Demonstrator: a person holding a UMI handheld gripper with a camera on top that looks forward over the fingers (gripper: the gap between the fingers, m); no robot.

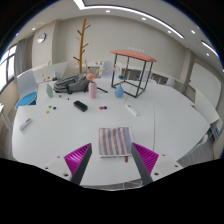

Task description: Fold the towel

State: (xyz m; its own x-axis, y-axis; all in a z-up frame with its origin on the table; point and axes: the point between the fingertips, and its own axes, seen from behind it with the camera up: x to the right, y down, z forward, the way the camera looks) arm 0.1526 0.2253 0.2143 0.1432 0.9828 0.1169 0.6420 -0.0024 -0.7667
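Towel [114, 142] lies flat on white table [160, 125], already in a compact striped rectangle, long axis running away from gripper [111, 158]. Its near edge sits between the fingers, which stand wide apart, gripping nothing.

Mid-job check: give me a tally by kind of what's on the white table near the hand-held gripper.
Striped towel, between the open fingers of the hand-held gripper: 1
Pink bottle: 1
Teal bottle: 1
Black flat object: 1
Blue cup-like item: 1
Total: 5 clearly told; smaller bits are too small to count.
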